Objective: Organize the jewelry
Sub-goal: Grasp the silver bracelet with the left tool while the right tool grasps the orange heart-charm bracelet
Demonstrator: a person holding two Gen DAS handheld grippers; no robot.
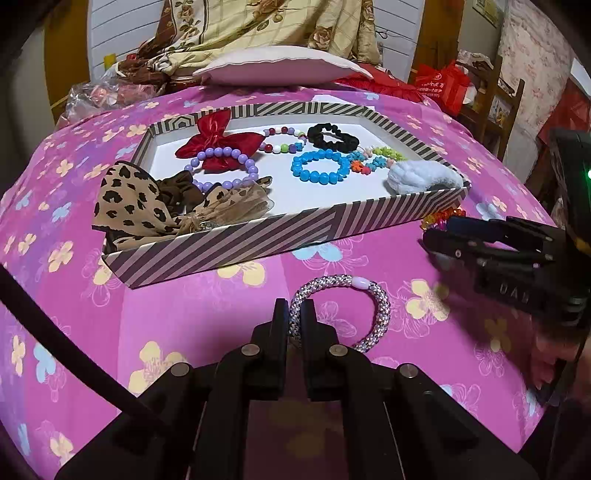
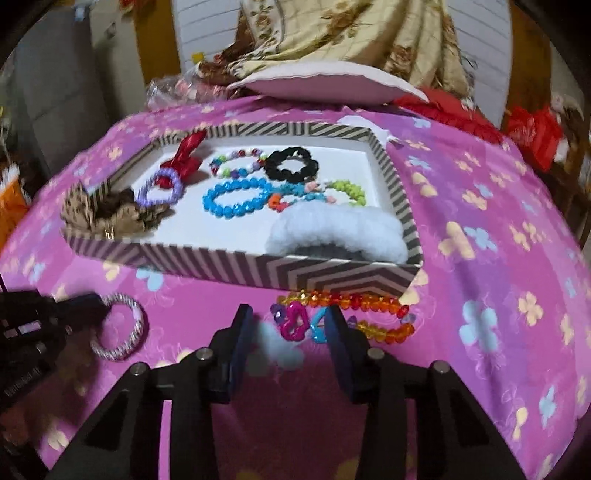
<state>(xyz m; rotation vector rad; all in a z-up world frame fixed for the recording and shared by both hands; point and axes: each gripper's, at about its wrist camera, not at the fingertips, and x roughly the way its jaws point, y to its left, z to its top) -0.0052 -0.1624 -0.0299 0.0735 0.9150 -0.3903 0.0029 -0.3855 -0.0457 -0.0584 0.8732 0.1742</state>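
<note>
Covering the surface in the left wrist view is a pink floral cloth (image 1: 207, 314), with a pillow (image 1: 280, 66) and a draped blanket (image 1: 258, 26) beyond. One striped cardboard tray (image 1: 229, 243) holds four bead bracelets, including a smooth blue bracelet (image 1: 319, 168). The left gripper (image 1: 294, 317) pinches a woven bracelet (image 1: 369, 295) lying near the tray.

From the right wrist view, the right gripper (image 2: 291, 325) stands wide around a faceted orange bracelet (image 2: 369, 302), just before the tray (image 2: 295, 273).
</note>
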